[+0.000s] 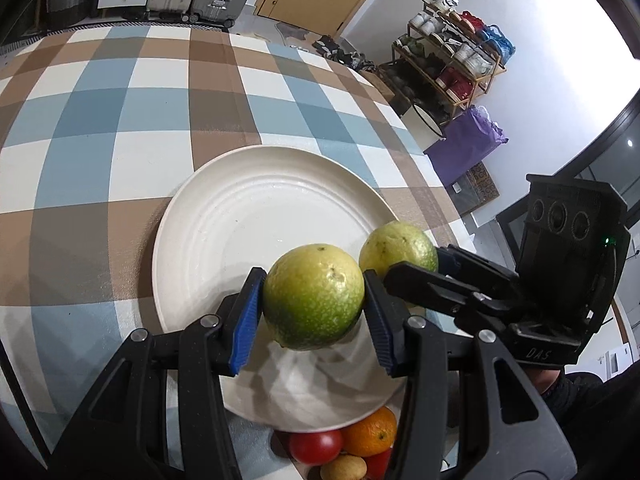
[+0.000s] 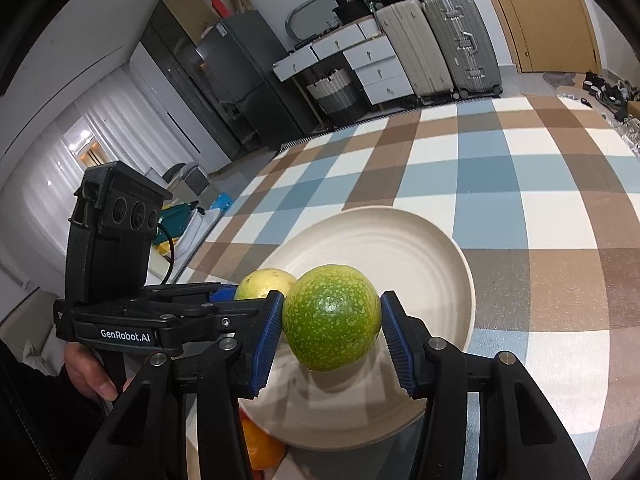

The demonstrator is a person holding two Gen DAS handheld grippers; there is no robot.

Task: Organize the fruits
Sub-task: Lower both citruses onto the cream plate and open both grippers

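The left gripper carries the white words "GenRobot.AI" on its black body, seen from the right wrist view. The right gripper shows the pale letters "DAS" on its black housing.

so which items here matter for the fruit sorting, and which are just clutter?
Job:
- left gripper shut on green fruit
- right gripper shut on second green fruit
- white plate
- orange, tomato

Clutter:
- suitcases
- shoe rack
- purple bag
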